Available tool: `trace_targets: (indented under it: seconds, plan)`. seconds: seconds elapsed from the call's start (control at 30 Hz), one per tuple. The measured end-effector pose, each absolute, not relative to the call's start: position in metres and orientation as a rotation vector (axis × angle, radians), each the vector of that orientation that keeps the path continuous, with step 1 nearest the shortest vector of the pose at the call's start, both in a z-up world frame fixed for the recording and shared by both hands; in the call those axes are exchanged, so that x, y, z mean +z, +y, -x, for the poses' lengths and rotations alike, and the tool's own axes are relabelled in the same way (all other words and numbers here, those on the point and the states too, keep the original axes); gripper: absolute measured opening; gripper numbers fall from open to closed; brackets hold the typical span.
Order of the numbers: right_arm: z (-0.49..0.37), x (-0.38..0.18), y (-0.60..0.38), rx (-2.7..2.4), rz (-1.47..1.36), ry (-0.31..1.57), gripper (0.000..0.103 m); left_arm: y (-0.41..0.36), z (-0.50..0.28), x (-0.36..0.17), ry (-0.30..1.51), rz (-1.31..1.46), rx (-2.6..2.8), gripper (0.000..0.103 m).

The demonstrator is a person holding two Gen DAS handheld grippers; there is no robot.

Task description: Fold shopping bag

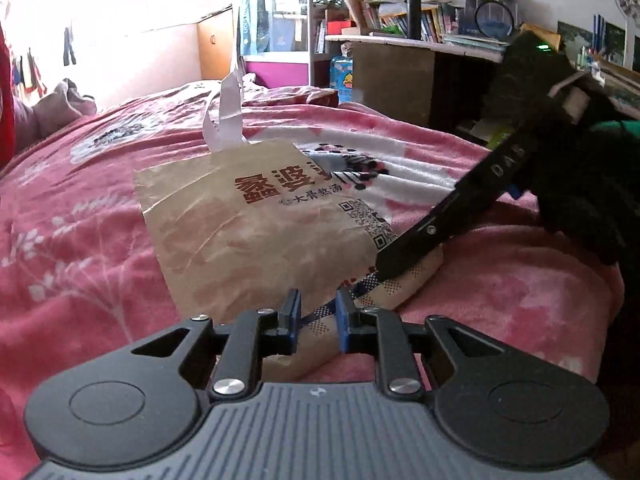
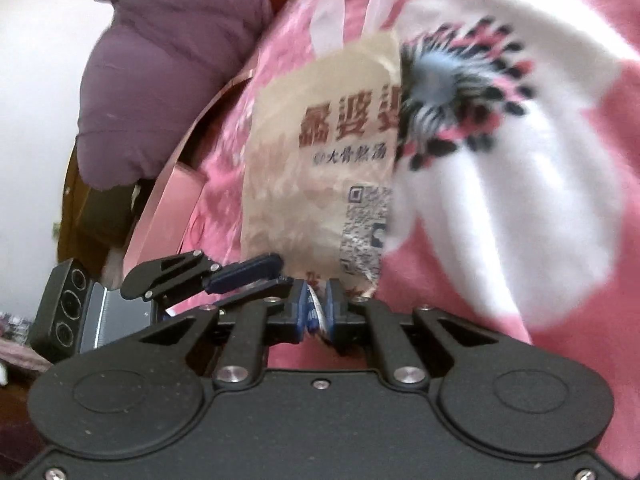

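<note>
From the left wrist view, a brown paper shopping bag [image 1: 256, 236] lies flat on a pink flowered blanket [image 1: 80, 248] covering a bed, its white handles [image 1: 226, 116] standing up at the far end. The near end of the bag is rolled into a fold. The left gripper [image 1: 317, 312] hangs just over that rolled edge, its blue fingers spread a little apart with nothing between them. The right gripper [image 1: 400, 258] reaches in from the right and meets the rolled end. A cluttered bookshelf [image 1: 420, 24] stands beyond the bed.

From the right wrist view, blurred, the right gripper [image 2: 318, 308] is pinching the bag's [image 2: 320, 168] folded near edge between its pads. The left gripper [image 2: 256, 276] sits just to the left, at the bag's lower corner. A purple padded garment [image 2: 168, 72] lies past the blanket [image 2: 500, 320].
</note>
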State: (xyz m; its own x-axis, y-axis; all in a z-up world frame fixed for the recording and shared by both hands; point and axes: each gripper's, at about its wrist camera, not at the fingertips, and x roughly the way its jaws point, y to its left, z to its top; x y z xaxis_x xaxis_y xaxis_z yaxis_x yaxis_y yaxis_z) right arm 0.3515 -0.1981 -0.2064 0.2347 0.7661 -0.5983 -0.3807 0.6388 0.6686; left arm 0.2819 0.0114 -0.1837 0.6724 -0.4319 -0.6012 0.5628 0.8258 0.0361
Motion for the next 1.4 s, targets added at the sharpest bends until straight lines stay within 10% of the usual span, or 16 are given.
trace_targets:
  seconds: [0.17, 0.27, 0.33, 0.6, 1.4]
  plan:
    - [-0.318, -0.193, -0.200, 0.710, -0.307, 0.894, 0.010, 0.006, -0.277, -0.186, 0.580, -0.289, -0.566, 0.018]
    - [-0.303, -0.179, -0.198, 0.605, -0.144, 0.822, 0.044, 0.003, -0.276, -0.186, 0.571, -0.318, -0.562, 0.018]
    - [-0.292, -0.170, -0.199, 0.516, -0.068, 0.772, 0.044, 0.005, -0.277, -0.185, 0.575, -0.313, -0.568, 0.018]
    - [-0.244, -0.156, -0.158, 0.608, 0.223, 0.525, 0.016, 0.002, -0.276, -0.183, 0.587, -0.331, -0.560, 0.018]
    - [-0.289, -0.194, -0.165, 0.652, 0.129, 0.630, 0.008, 0.015, -0.264, -0.174, 0.538, -0.363, -0.515, 0.019]
